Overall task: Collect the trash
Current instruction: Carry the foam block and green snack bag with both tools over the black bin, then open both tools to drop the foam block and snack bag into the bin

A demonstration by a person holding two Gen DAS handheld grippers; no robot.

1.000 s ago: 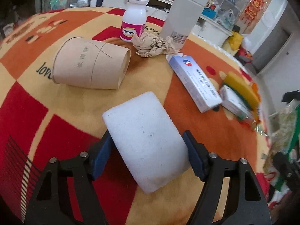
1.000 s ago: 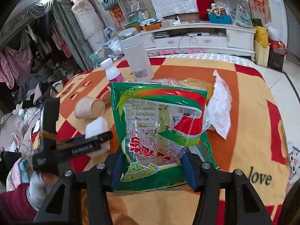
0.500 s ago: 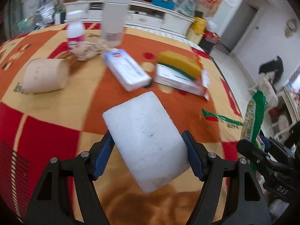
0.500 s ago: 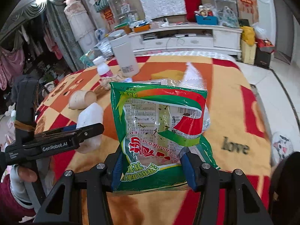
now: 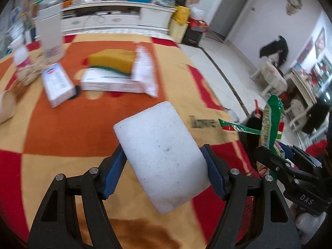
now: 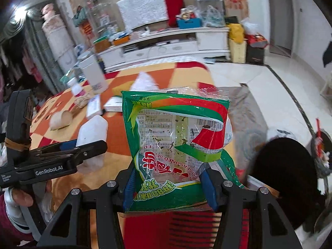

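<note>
Left gripper (image 5: 164, 172) clamped on load; right gripper (image 6: 169, 183) likewise, both angled down

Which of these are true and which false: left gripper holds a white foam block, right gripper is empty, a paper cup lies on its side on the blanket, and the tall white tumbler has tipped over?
1. The left gripper holds a white foam block. True.
2. The right gripper is empty. False: it is shut on a green snack wrapper.
3. A paper cup lies on its side on the blanket. True.
4. The tall white tumbler has tipped over. False: it stands upright near the far edge of the blanket.
</note>
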